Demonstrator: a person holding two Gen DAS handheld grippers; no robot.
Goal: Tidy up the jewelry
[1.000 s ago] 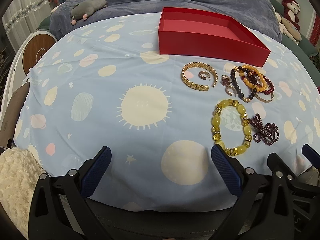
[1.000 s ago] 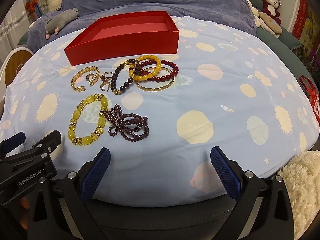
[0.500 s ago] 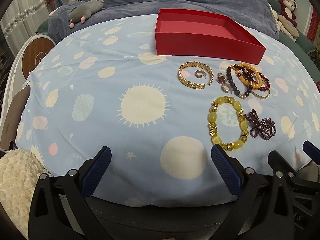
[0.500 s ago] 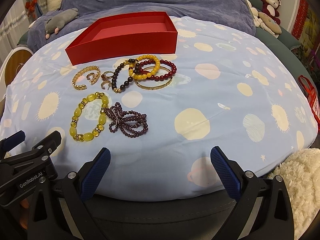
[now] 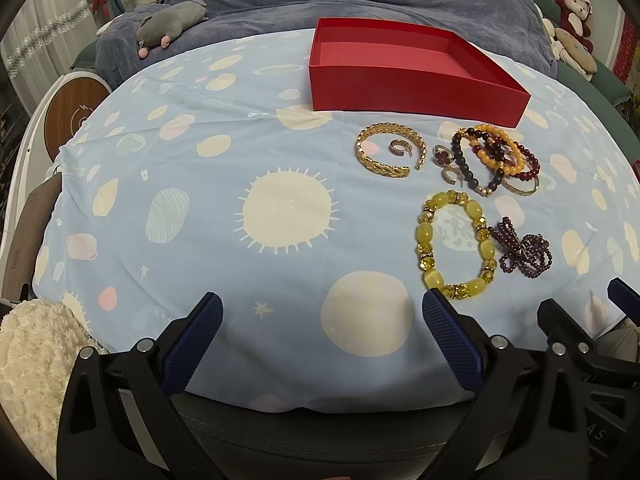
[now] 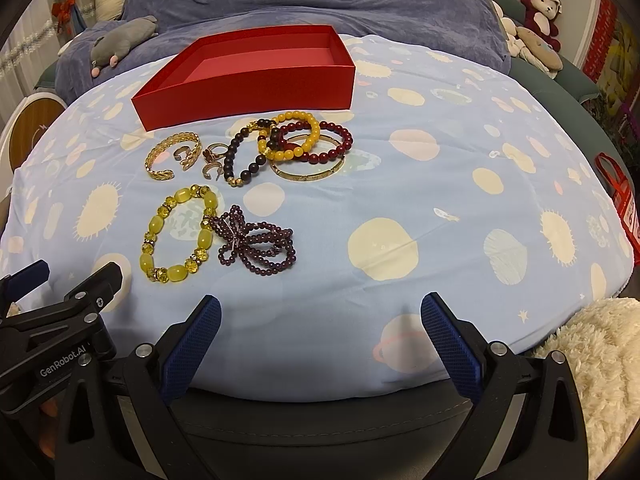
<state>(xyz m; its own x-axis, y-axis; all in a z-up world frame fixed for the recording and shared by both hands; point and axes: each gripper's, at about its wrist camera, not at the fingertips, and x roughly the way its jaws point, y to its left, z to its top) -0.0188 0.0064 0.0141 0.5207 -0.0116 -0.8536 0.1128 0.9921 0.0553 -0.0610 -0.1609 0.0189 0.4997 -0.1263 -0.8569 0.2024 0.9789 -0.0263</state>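
An empty red box [image 5: 404, 76] [image 6: 256, 80] stands at the far side of a blue patterned cloth. In front of it lie a gold chain cuff [image 5: 390, 156] [image 6: 172, 156], small rings [image 5: 444, 158], a pile of dark, amber and red bead bracelets [image 5: 496, 156] [image 6: 296, 144], a yellow bead bracelet [image 5: 454, 240] [image 6: 180, 234] and a purple bead strand [image 5: 524, 250] [image 6: 256, 246]. My left gripper [image 5: 320, 344] is open and empty at the near edge. My right gripper [image 6: 320, 344] is open and empty, near and right of the jewelry.
Blue blanket and a grey plush toy [image 5: 172, 20] lie behind the box. Stuffed toys [image 6: 540, 20] sit at the far right. White fluffy fabric [image 5: 36, 360] [image 6: 600, 368] lies at the near corners. A round wooden object [image 5: 68, 116] is at the left.
Both grippers have drawn back and risen slightly, so the cloth and jewelry look a little farther away. Nothing on the cloth has moved.
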